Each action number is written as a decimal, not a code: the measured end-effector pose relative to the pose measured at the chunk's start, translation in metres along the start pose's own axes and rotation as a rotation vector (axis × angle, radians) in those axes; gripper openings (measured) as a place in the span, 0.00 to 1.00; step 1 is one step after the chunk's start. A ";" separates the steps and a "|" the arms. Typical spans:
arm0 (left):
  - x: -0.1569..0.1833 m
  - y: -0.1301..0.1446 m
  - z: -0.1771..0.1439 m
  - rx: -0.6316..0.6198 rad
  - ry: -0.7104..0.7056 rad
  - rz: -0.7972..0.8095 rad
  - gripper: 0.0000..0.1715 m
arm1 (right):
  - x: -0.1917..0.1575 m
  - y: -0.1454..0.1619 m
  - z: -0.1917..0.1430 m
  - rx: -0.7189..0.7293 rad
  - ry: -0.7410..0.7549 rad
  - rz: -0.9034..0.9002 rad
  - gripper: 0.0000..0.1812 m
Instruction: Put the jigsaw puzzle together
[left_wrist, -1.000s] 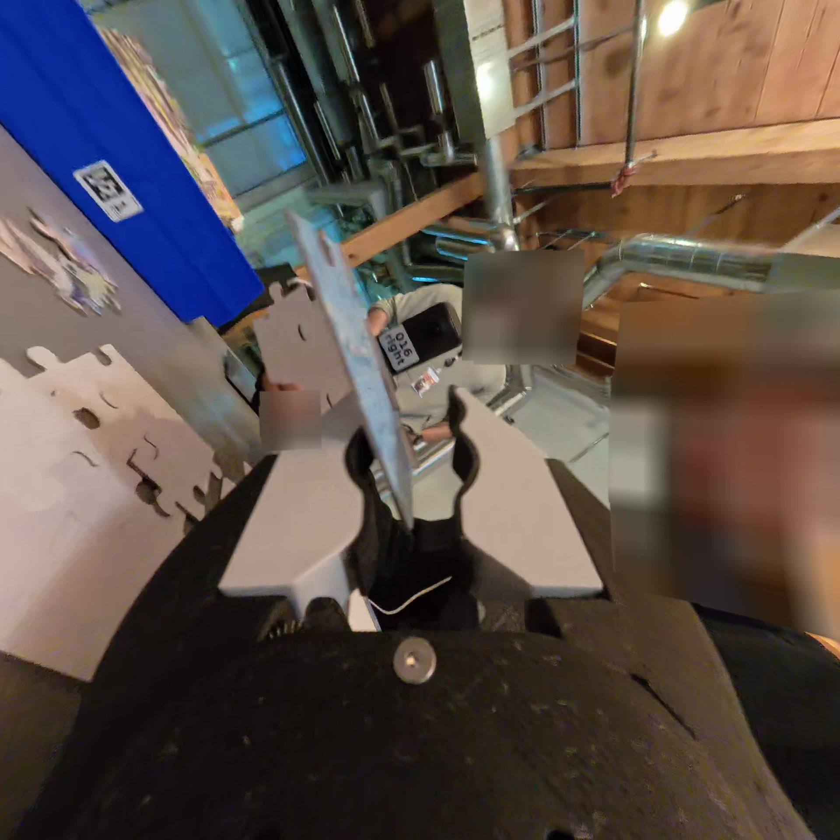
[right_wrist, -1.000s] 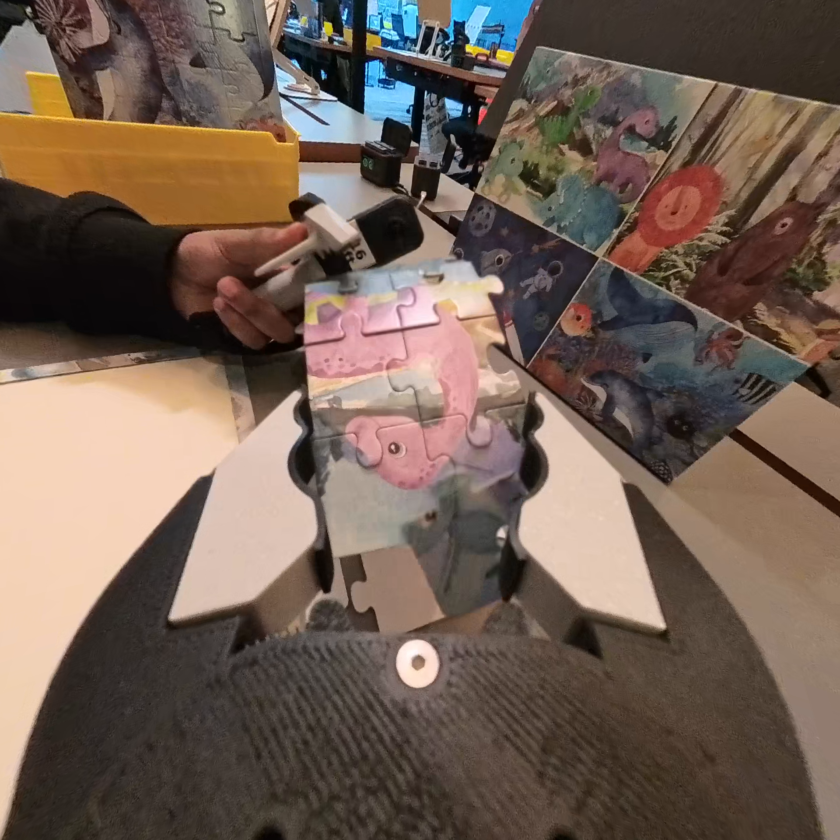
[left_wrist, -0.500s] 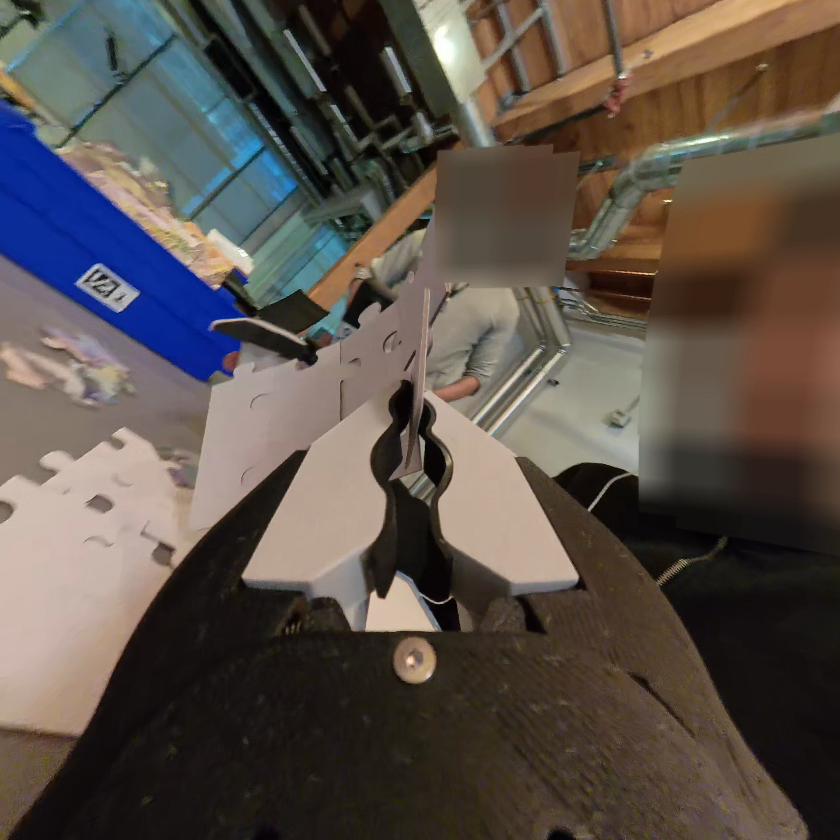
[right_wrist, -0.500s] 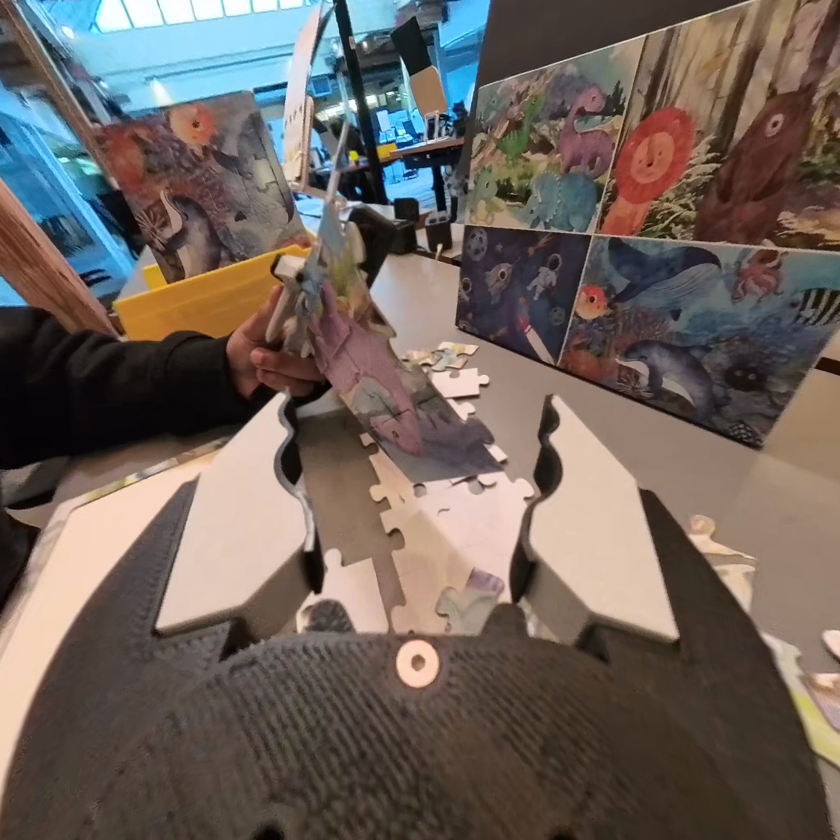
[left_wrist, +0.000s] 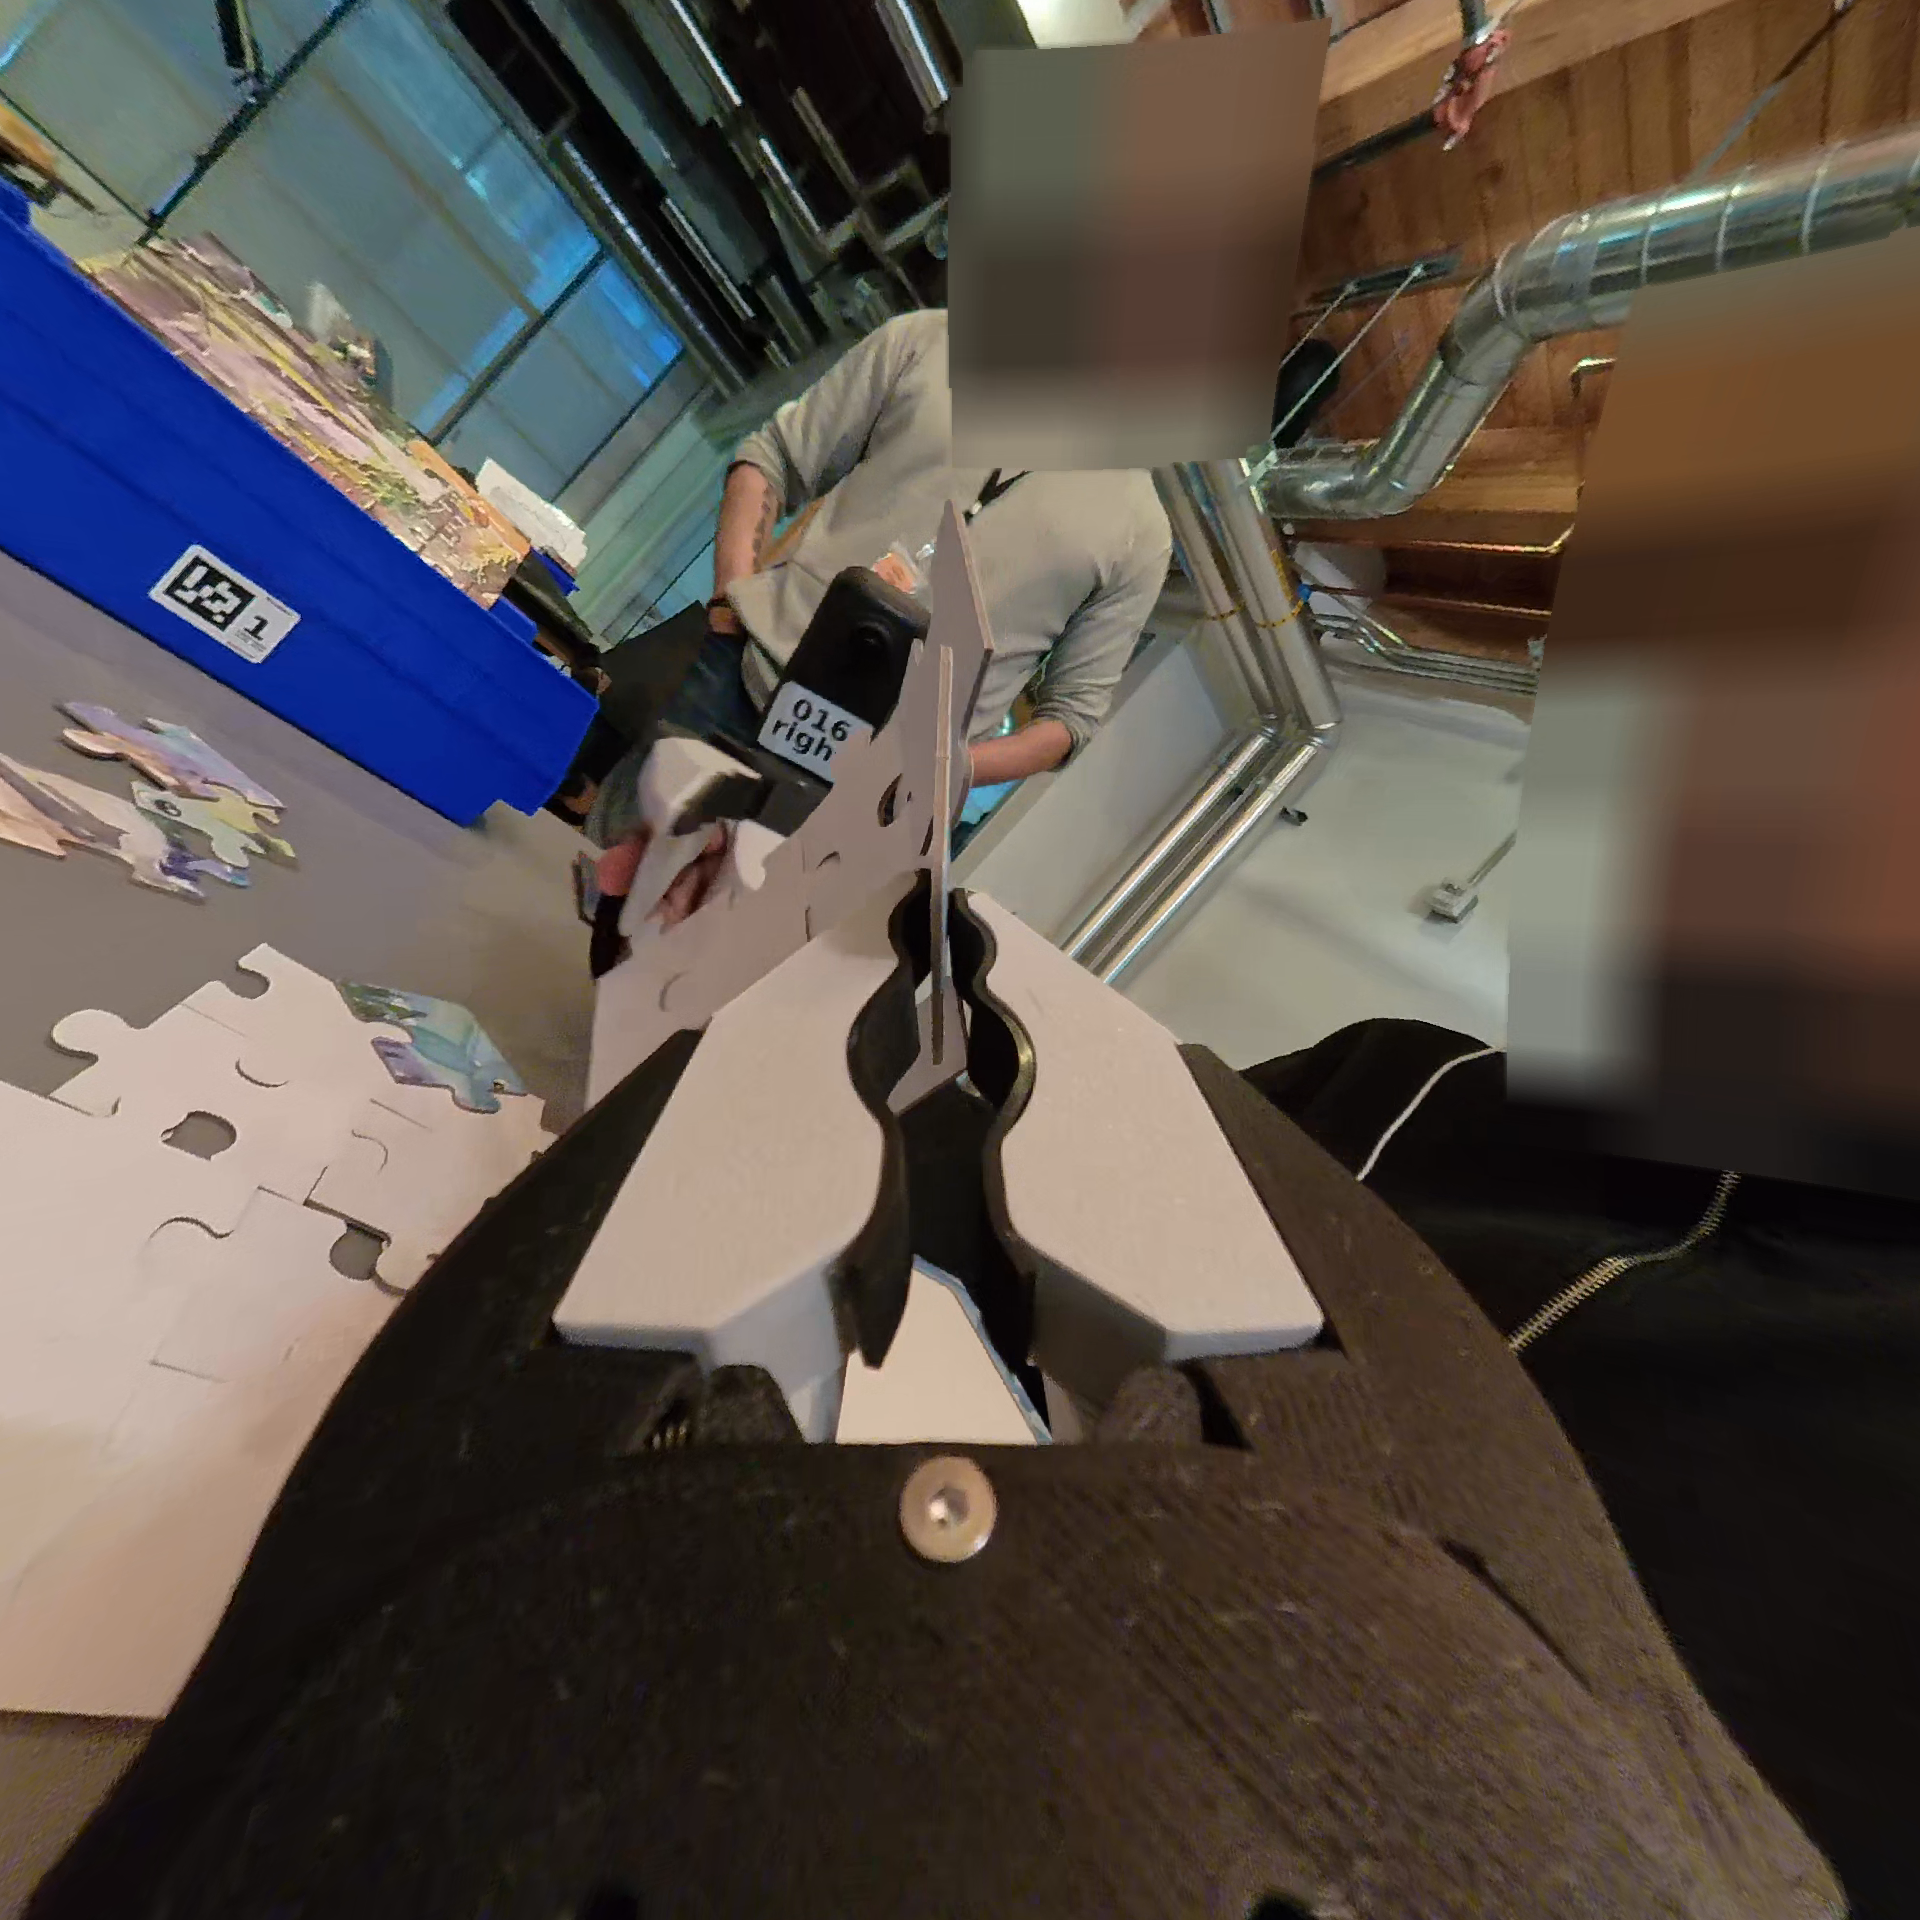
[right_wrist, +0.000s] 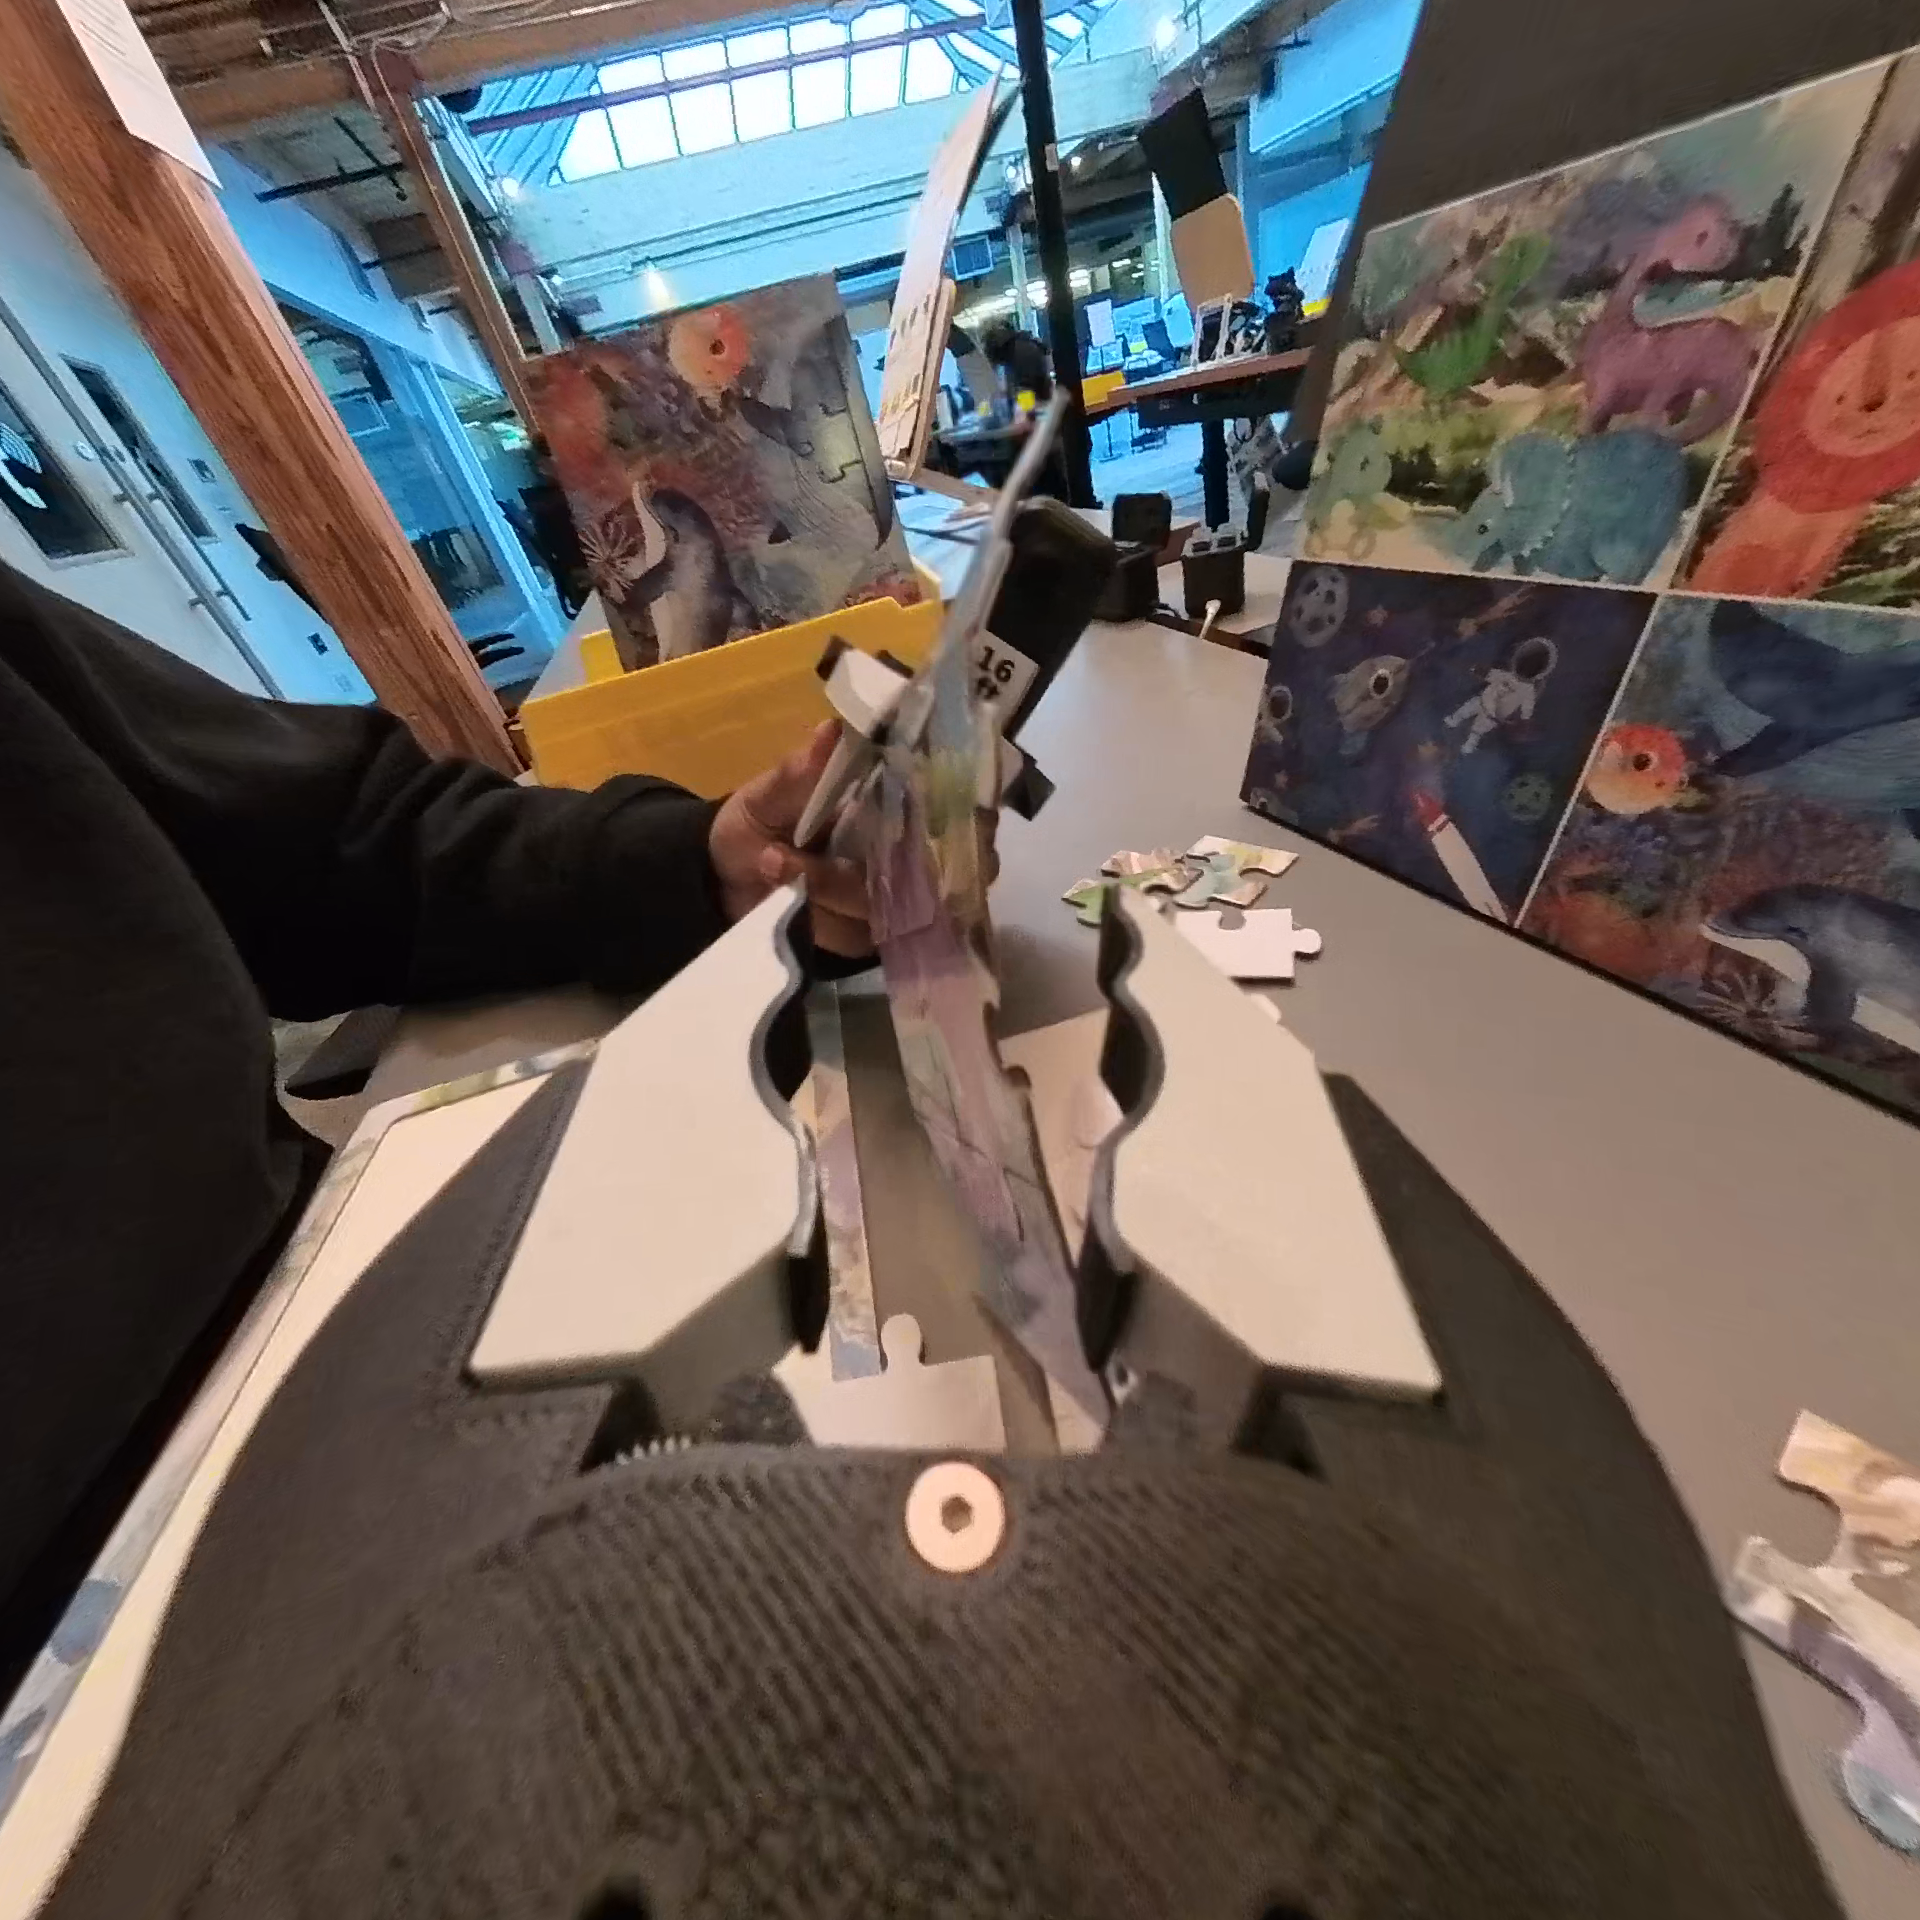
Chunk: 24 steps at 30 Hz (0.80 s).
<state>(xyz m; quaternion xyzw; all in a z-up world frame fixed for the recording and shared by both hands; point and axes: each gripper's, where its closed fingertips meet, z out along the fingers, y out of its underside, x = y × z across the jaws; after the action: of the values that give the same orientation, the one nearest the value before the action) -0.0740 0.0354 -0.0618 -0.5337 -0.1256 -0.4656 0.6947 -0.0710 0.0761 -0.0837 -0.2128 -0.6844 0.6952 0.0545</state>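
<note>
A joined puzzle section (right_wrist: 951, 1049) with a pink and purple picture stands almost edge-on above the grey table. My left gripper (left_wrist: 940, 914) is shut on one edge of it; in the left wrist view the section (left_wrist: 940, 790) shows as a thin grey-backed sheet. The left gripper (right_wrist: 883, 727) grips the far end in the right wrist view. My right gripper (right_wrist: 951, 935) is open, and the section hangs between its fingers (right_wrist: 707, 1122), nearer the right one. It also shows in the left wrist view (left_wrist: 707, 821). A face-down block of joined white-backed pieces (left_wrist: 187, 1195) lies on the table.
A blue bin (left_wrist: 260, 520) and loose coloured pieces (left_wrist: 156, 800) lie at the far left. A picture board (right_wrist: 1610, 675) stands on the right, a yellow bin (right_wrist: 727, 707) behind. Loose pieces (right_wrist: 1195, 873) and more pieces (right_wrist: 1849, 1558) lie on the table. A person in grey (left_wrist: 1018, 582) stands behind.
My left gripper shut on the section's edge. My right gripper opened and let go of it. The section turned from facing the right camera to nearly edge-on.
</note>
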 end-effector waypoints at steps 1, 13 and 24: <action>-0.002 0.001 0.001 -0.007 -0.013 0.002 0.00 | -0.003 -0.002 0.000 0.000 -0.018 -0.004 0.27; -0.019 -0.015 0.001 -0.101 -0.372 0.311 0.00 | -0.005 -0.007 0.003 -0.071 0.003 -0.010 0.01; -0.049 -0.017 -0.020 -0.068 -0.426 0.110 0.00 | 0.010 -0.012 -0.014 0.039 0.004 0.098 0.00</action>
<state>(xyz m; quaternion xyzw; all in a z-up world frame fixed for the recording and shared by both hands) -0.1197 0.0429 -0.0920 -0.6491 -0.2245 -0.3075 0.6586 -0.0772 0.0931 -0.0740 -0.2463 -0.6592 0.7100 0.0262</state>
